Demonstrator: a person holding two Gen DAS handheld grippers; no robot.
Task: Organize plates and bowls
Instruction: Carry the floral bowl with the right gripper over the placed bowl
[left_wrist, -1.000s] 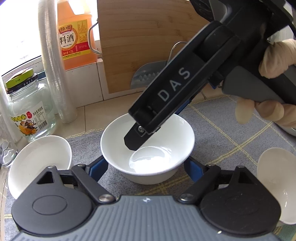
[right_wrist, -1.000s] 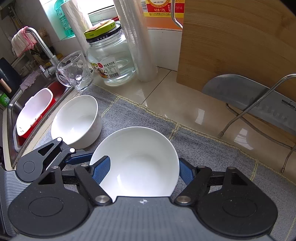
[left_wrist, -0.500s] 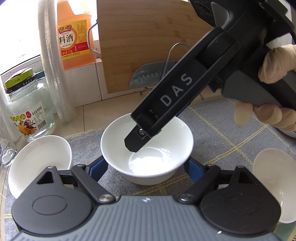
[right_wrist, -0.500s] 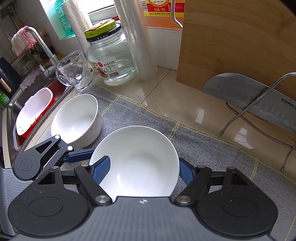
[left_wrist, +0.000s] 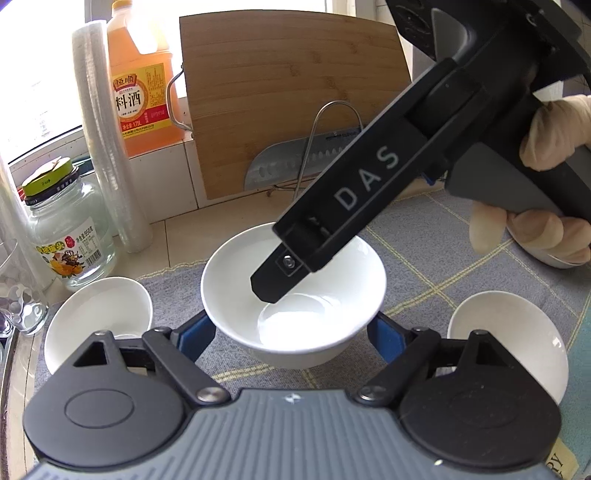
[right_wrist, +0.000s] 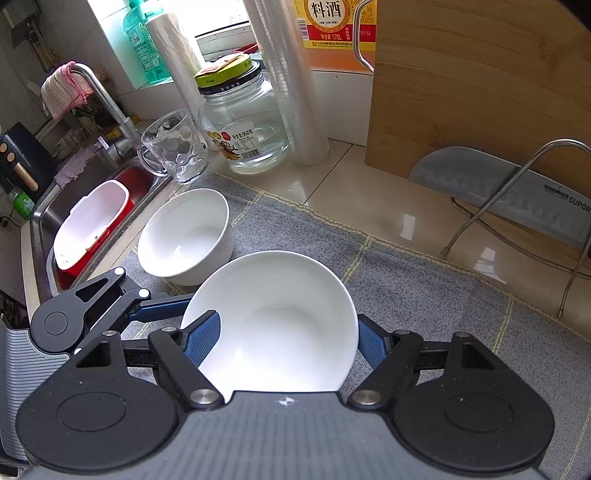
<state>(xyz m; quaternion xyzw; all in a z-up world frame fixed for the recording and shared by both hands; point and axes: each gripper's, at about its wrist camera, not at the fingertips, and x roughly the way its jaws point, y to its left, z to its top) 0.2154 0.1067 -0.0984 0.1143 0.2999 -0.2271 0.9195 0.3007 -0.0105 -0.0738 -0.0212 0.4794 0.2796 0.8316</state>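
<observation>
White ceramic bowl (right_wrist: 280, 317) sits dead centre between both tools, over the grey checked mat (right_wrist: 424, 295).

Right gripper (right_wrist: 286, 332): jaws closed in on the bowl, blue pads at its 9 and 3 o'clock, left pad lapping over the rim, right pad on the outer wall. It has hold of it. In the left wrist view one black finger dips inside the bowl from 1 o'clock, with a person's hand (left_wrist: 550, 136) on the handle.

Left gripper (left_wrist: 290, 332): jaws wide, pads against the bowl's lower wall at 9 and 3 o'clock. Can't tell if they actually press.

Can't tell whether the bowl is clear of the mat.

Left wrist view: second white bowl (left_wrist: 99, 310) on the mat at 9 o'clock, third white bowl (left_wrist: 509, 343) at 3 o'clock, both apart from the held one. Bamboo cutting board (left_wrist: 291, 92) upright at 12 o'clock, cleaver (left_wrist: 295, 166) leaning on it. Glass jar (left_wrist: 66, 236) and cooking wine bottle (left_wrist: 142, 85) at 10–11 o'clock.
</observation>
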